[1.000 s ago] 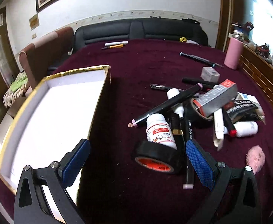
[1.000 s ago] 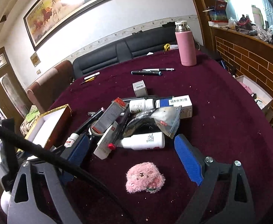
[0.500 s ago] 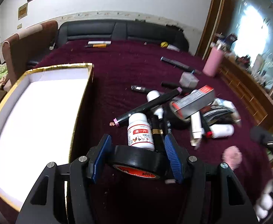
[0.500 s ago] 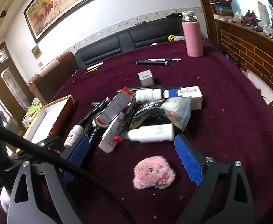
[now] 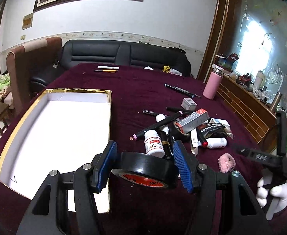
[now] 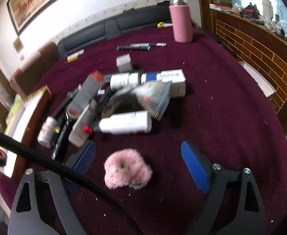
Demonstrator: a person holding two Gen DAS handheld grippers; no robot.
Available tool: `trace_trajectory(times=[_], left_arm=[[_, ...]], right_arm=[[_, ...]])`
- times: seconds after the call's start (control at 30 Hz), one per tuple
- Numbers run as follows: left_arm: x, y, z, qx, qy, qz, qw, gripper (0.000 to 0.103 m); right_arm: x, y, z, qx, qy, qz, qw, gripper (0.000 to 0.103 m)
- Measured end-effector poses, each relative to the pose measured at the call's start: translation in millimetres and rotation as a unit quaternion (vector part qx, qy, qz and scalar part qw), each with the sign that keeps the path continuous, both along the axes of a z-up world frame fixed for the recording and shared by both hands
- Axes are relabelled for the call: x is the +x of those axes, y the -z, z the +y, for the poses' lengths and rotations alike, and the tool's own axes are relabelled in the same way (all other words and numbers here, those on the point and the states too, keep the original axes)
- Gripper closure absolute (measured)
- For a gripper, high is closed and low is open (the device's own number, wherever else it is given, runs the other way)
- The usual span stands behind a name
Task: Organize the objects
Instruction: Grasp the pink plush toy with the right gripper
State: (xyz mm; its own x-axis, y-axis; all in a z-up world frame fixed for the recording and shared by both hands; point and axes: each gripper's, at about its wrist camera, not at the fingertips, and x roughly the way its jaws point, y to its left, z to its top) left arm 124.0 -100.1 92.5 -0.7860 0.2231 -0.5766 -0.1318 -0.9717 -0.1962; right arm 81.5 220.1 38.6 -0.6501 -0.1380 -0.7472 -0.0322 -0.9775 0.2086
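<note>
Maroon cloth covers a large table (image 5: pixel 143 90), with a black sofa and a framed painting behind it. From the left wrist view, the left gripper (image 5: pixel 143 166) is clenched on a roll of black tape (image 5: pixel 145 168), its blue pads pressing the roll's two sides; the roll lies nearly flat, its red-lined hole facing the camera, raised just beside the near right corner of a gold-edged white box (image 5: pixel 108 101). That box is open-topped, its long axis running away from the camera. Right of the box, past a strip of bare cloth, lies a heap: a white pill bottle (image 5: pixel 153 144), a black marker (image 5: pixel 157 125) slanting up to the right, a grey and red carton (image 5: pixel 194 120). A gloved hand (image 5: pixel 270 193) shows at far right. From the right wrist view, blurred, the right gripper (image 6: pixel 137 156) has its jaws closing around a pink fluffy ball (image 6: pixel 127 169) on the cloth, the pads apart from it. Beyond the ball lies a white bottle (image 6: pixel 125 123) on its side, long axis left to right. Right of the heap the cloth is bare up to the table's edge.
</note>
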Motion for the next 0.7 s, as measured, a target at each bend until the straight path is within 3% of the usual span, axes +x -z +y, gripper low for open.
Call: trace_trajectory(times=[0.07,0.13,0.17,0.2,0.5,0.7], left_arm=[[2.9,-0.2,-1.4,-0.002,0.003,0.002,1.0,0.049],[5.4,-0.8,-3.3,-0.006,0.001,0.006,1.0,0.049],[6.5,-1.1,-4.9,-0.007,0.002,0.007,1.0,0.049],[7.6,-1.1,-6.6,-0.007,0.001,0.008,0.9999,0.049],[18.0,-5.3,-28.2,0.003,-0.014,0.014,0.9998,0.049],[19.2,-32.1,-52.1,0.008,-0.015,0.028,0.9995,0.049]], right_arm=[[-0.3,7.3,-11.8,0.025,-0.008,-0.012,1.0,0.025],[-1.2,18.5,-22.4,0.045,-0.018,-0.034,0.998,0.039],[-1.6,24.4,-26.7,0.056,-0.02,-0.045,0.997,0.056],[-1.5,28.8,-28.6,0.06,-0.022,-0.053,0.997,0.059],[14.6,-1.4,-27.2,-0.008,-0.039,-0.032,0.999,0.063],[16.1,-55.2,-67.4,-0.049,-0.12,0.005,0.992,0.062]])
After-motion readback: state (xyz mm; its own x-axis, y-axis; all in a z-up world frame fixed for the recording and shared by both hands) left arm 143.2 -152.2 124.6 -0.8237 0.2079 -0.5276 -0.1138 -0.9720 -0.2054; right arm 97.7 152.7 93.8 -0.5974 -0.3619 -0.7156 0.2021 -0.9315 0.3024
